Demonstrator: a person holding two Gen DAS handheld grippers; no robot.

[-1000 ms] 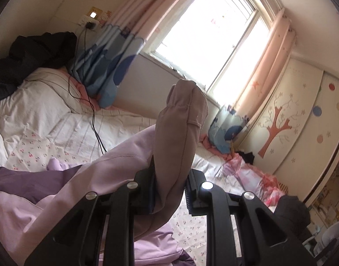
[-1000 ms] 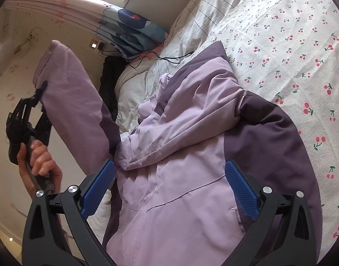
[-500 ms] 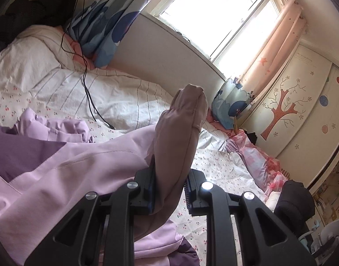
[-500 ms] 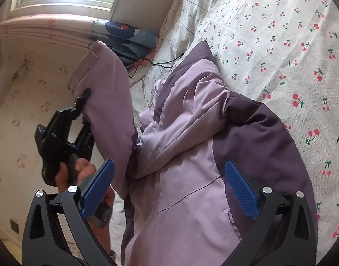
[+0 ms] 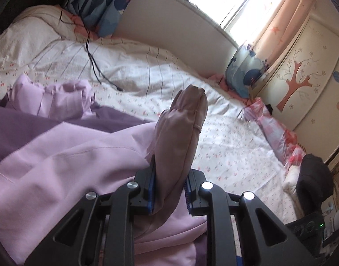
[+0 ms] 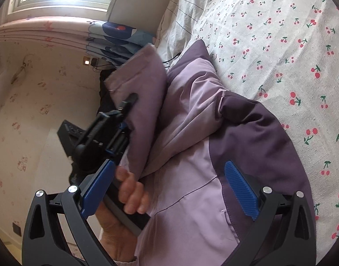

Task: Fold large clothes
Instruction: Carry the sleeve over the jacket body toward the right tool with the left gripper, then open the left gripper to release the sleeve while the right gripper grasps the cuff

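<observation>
A lilac and dark purple jacket (image 6: 202, 146) lies spread on the cherry-print bed sheet (image 6: 280, 33). My left gripper (image 5: 169, 190) is shut on the jacket's sleeve (image 5: 182, 133), whose cuff stands up past the fingers, held over the jacket body (image 5: 58, 159). The left gripper also shows in the right wrist view (image 6: 123, 115), gripping the sleeve (image 6: 145, 102) above the jacket's left side. My right gripper (image 6: 171, 190) is open and empty, hovering over the jacket's lower front near its pocket seam.
A black cable (image 5: 94, 51) runs across the bed. Blue-patterned curtains (image 5: 103, 6) hang at the window wall. Dark clothing (image 5: 313, 177) lies at the bed's far right edge. A wardrobe with a tree picture (image 5: 302, 77) stands beyond.
My left gripper has carried the sleeve down and inward over the jacket body, closer to the right gripper. The right gripper has stayed open over the jacket.
</observation>
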